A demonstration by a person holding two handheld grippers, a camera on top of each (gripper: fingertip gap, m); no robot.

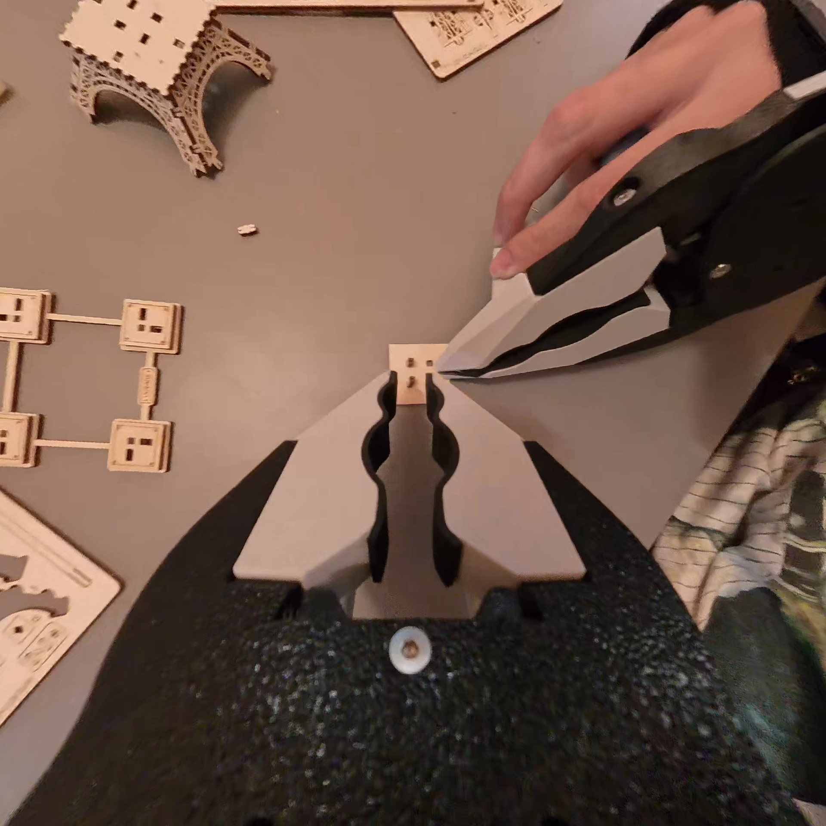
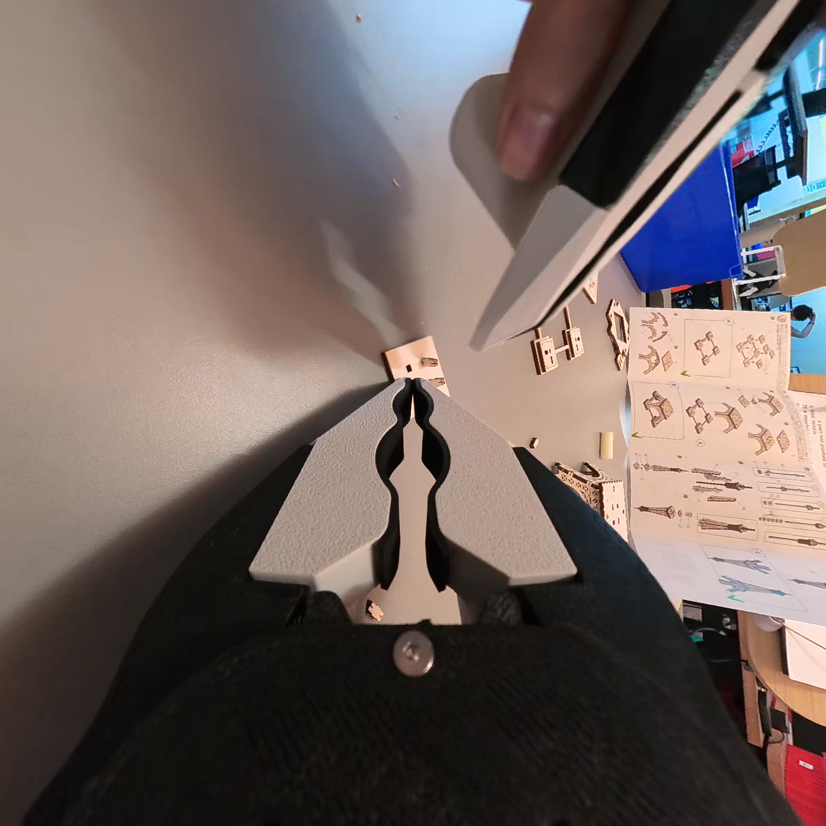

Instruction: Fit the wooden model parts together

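A small square wooden plate [image 1: 416, 355] with two pegs standing in it and an empty slot sits just past my left gripper [image 1: 411, 377]. The left jaws stand narrowly open on either side of the nearer peg, with nothing clamped. My right gripper [image 1: 444, 371] comes in from the right and is shut on the plate's right edge. In the right wrist view the plate [image 2: 404, 357] lies just beyond the closed tips of the right gripper [image 2: 412, 383]. The left gripper [image 2: 482, 339] hangs blurred close above and to the right of the plate.
On the grey table [image 1: 313, 277] stand an arched lattice tower base [image 1: 165, 76], a frame of square feet [image 1: 134, 384], part sheets [image 1: 474, 31] [image 1: 40, 625] and a loose peg [image 1: 247, 230]. An instruction sheet [image 2: 715, 447] lies by the table's edge. A hand [image 1: 603, 147] holds the right gripper. My two grippers' fingertips are within a few centimetres of each other. From either gripper's tips it is about 15 cm to the arched lattice tower base [image 1: 165, 76]. It turns up in the right wrist view [image 2: 603, 497] as well.
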